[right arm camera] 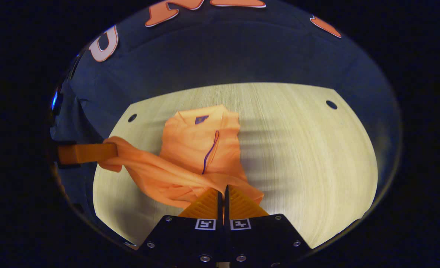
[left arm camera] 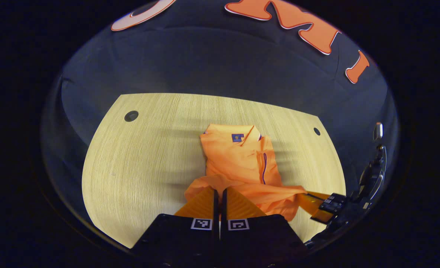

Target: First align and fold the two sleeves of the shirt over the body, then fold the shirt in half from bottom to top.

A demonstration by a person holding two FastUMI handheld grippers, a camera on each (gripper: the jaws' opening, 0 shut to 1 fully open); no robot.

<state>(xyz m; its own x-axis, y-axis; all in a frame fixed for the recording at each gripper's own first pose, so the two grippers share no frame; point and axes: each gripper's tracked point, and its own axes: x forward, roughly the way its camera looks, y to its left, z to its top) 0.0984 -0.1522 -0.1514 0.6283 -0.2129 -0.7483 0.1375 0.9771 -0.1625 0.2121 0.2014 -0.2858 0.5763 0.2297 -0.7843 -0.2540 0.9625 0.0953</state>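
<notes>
An orange shirt (left arm camera: 242, 160) lies on the wooden table (left arm camera: 142, 156), collar at the far end, its sleeves folded in over the body. My left gripper (left arm camera: 219, 190) is shut on the near hem, which is lifted off the table. In the left gripper view the right gripper (left arm camera: 318, 206) holds the hem's other corner at the right. In the right gripper view the shirt (right arm camera: 199, 145) rises toward me, and my right gripper (right arm camera: 223, 188) is shut on its hem. The left gripper (right arm camera: 108, 152) pinches the far-left corner, with the hem stretched between the two.
The table has a small round hole near each far corner, such as the left hole (left arm camera: 131, 115) and the right hole (right arm camera: 331, 104). Bare wood (right arm camera: 309, 156) lies to the right of the shirt. The dark booth wall (left arm camera: 220, 63) stands behind the table.
</notes>
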